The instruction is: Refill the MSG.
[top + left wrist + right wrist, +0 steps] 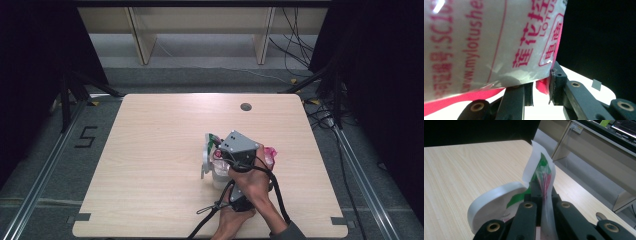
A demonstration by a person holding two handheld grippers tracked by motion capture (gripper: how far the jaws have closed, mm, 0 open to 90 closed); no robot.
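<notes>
A: Position check. Both hands meet at the near middle of the counter (150,150). The right tongs (541,192) are pressed together on the top edge of a white packet with green print (537,170), plus a strip of clear film with red lines (545,181).

B: And the left tongs (541,86)?

A: Pinching the pink bottom seam of a clear bag with pink lettering (494,37). The bag hangs right against the lens, so the exact bite is hard to read; I judge one corner only.

B: Contents?

A: Cannot tell. In the high view a clear plastic bundle (219,172) sits on the counter under the hands, a pink bag corner (270,152) pokes out to the right, and the packet stands up at the left. Nothing inside is legible.

B: Risks?

A: Thin film. If the hands pull apart unevenly, the seam likely tears or slips out of the left tongs. The right grip holds two layers; one could slide free and the packet would flop onto the counter.
</notes>
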